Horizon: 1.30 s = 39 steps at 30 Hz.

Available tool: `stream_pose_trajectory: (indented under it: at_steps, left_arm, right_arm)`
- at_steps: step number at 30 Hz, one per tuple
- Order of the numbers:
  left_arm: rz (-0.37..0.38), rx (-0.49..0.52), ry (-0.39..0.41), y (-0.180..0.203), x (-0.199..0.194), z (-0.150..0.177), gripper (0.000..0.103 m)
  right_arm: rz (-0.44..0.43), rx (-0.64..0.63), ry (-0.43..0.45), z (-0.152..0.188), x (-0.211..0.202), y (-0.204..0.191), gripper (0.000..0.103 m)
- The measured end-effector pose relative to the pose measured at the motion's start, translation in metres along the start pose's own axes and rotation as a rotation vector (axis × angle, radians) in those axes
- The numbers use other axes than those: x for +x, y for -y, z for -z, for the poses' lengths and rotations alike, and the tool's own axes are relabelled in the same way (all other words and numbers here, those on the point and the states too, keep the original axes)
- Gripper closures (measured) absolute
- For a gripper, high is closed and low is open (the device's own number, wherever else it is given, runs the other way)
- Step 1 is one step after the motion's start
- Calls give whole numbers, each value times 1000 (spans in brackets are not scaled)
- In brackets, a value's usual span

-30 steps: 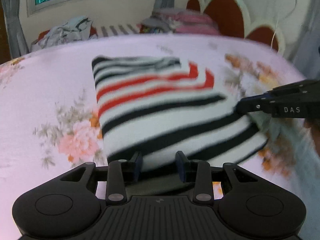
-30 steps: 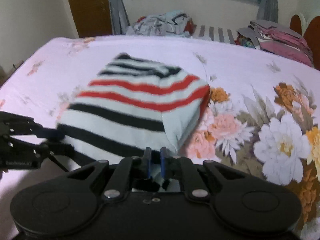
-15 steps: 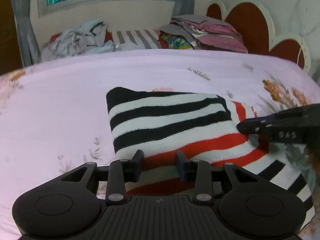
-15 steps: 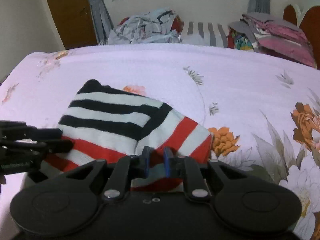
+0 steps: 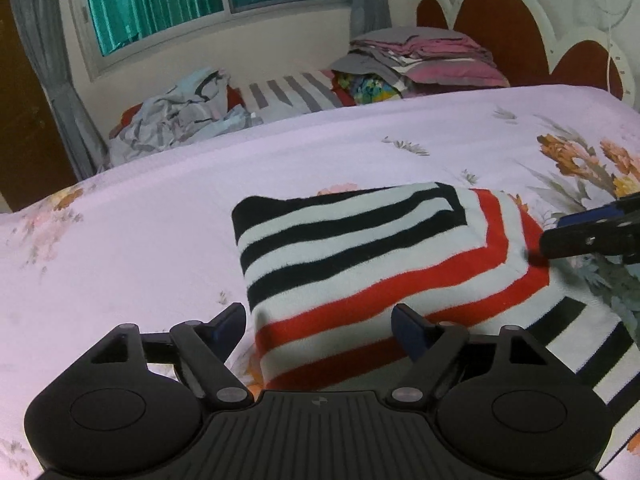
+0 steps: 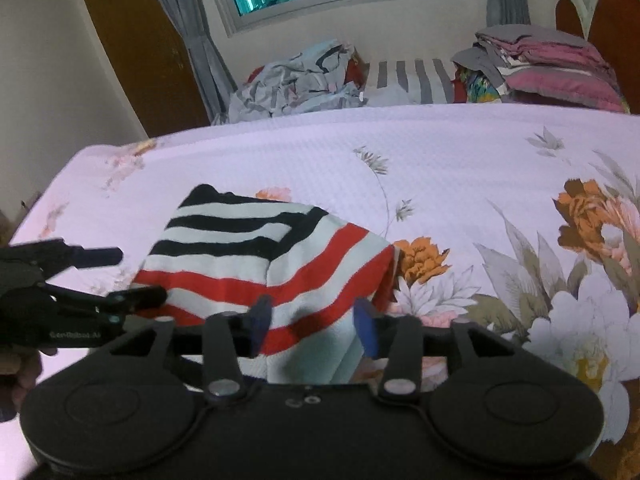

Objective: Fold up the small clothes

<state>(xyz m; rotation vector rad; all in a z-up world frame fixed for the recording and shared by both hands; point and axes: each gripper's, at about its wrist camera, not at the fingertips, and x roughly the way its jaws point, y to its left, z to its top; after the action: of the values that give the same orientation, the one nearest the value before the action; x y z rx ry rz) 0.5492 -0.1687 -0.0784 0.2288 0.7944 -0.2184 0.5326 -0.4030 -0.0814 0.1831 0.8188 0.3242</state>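
Nearest in the left wrist view, the left gripper (image 5: 320, 326) stands with its jaws wide apart, having just been opening; the near edge of the striped garment (image 5: 380, 264) lies between the blue pads, neither pressing on it. Nearest in the right wrist view, the right gripper (image 6: 316, 324) has its jaws apart as well, also just opened, with the folded garment's (image 6: 272, 264) near edge between the pads and free of them. Pale lettering on the side of the left gripper (image 6: 120, 276), seen at 9 o'clock in the right view, is too blurred to read for certain. No other writing can be read

The garment lies folded on the bed (image 5: 140, 232), straight ahead at 12 o'clock of both grippers: red and white stripes nearest, a black and white striped flap folded on top further off. In the left view more black and white fabric runs off toward 4 o'clock, under the right gripper (image 5: 576, 232), whose fingers point at the garment's right edge from 3 o'clock. The left gripper's lower finger touches or nearly touches the garment's left edge

The bed sheet is pale pink with large orange and white flowers (image 6: 580, 272) toward 3 o'clock. Beyond the bed's far edge at 12 o'clock lie a crumpled pile of clothes (image 5: 180, 116) and a folded stack of bedding (image 5: 424, 60), then a window (image 5: 208, 0) with grey curtains
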Motion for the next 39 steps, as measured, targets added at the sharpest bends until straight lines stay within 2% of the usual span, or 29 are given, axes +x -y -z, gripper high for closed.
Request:
stream_pose_trajectory:
  at_steps: [2,4,6,8,9,12,14,20,26,29,30,31,34,37,39]
  left_arm:
    - [-2,-11,-6,-1,-3,2,23]
    - [24,-50,-16,-6,-7,5,23]
    - [117,-145,-22,-20,-9,12,22]
    - [230,-271,-42,-40,-8,23,22]
    - [259,-324,-54,-48,-7,30,22]
    - [262,-395,-85,-61,-3,45,22]
    - [306,-473,-95,-70,1,55,22]
    - [409,-607,-130,-80,19,70,22]
    - [522,-671,-174,-82,39,72,22]
    - [530,-640,-202,-78,44,62,17]
    - [511,-594,-209,-73,44,57,18]
    - [472,-526,-210,-65,41,51,26]
    - [345,-306,-166,-33,27,33,39]
    - [271,-156,-100,-12,8,26,48]
    - [261,-119,-72,-9,-1,25,52]
  right_arm:
    - [-20,40,-2,2,-4,7,53]
    - [-81,133,-15,7,-8,21,45]
    - [-172,272,-32,16,-9,42,42]
    - [-233,408,-51,27,-8,63,42]
    - [-249,442,-61,30,-7,70,42]
    - [-299,505,-111,40,0,83,40]
    - [-338,544,-148,46,8,88,40]
    - [-391,563,-189,56,26,85,39]
    - [-395,482,-200,48,38,62,39]
    - [-337,400,-205,41,39,43,39]
    - [-310,363,-206,39,38,37,41]
    - [-263,310,-203,36,37,30,52]
    - [-158,183,-186,35,32,7,65]
    - [-65,99,-148,34,22,-20,69]
    - [-3,35,-116,34,15,-42,70]
